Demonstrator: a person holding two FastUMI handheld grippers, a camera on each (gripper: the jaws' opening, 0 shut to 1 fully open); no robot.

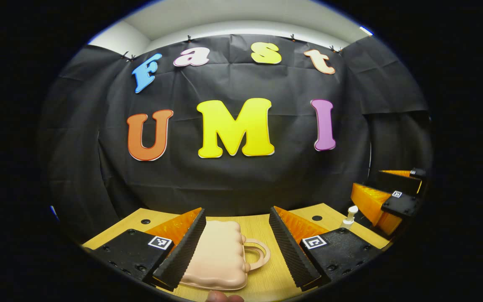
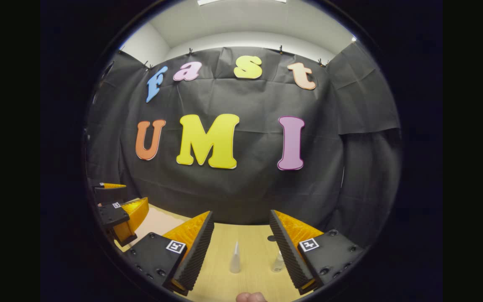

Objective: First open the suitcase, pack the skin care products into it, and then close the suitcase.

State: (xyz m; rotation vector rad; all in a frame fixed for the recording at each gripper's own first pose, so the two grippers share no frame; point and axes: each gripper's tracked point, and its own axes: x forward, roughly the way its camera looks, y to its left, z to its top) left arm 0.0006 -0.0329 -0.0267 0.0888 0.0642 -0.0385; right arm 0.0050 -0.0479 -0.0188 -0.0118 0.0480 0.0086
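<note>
A small peach suitcase (image 1: pixel 218 256) lies flat and closed on the wooden table (image 1: pixel 262 226), its handle (image 1: pixel 258 253) pointing right. My left gripper (image 1: pixel 237 216) hovers open just above it, one finger over its left edge. A white pump bottle (image 1: pixel 349 216) stands to the right, near my right gripper (image 1: pixel 377 186). In the right gripper view, the right gripper (image 2: pixel 241 216) is open over bare table, with a clear cone-shaped tube (image 2: pixel 235 256) and a small clear bottle (image 2: pixel 278 262) standing between its fingers, untouched. The left gripper (image 2: pixel 134 195) shows at the left over the suitcase (image 2: pixel 157 222).
The black cloth wall closes off the table's far side. Round holes (image 1: pixel 145 221) are set in the tabletop near its back corners. A person's fingertip (image 1: pixel 224 297) shows at the bottom edge of each view.
</note>
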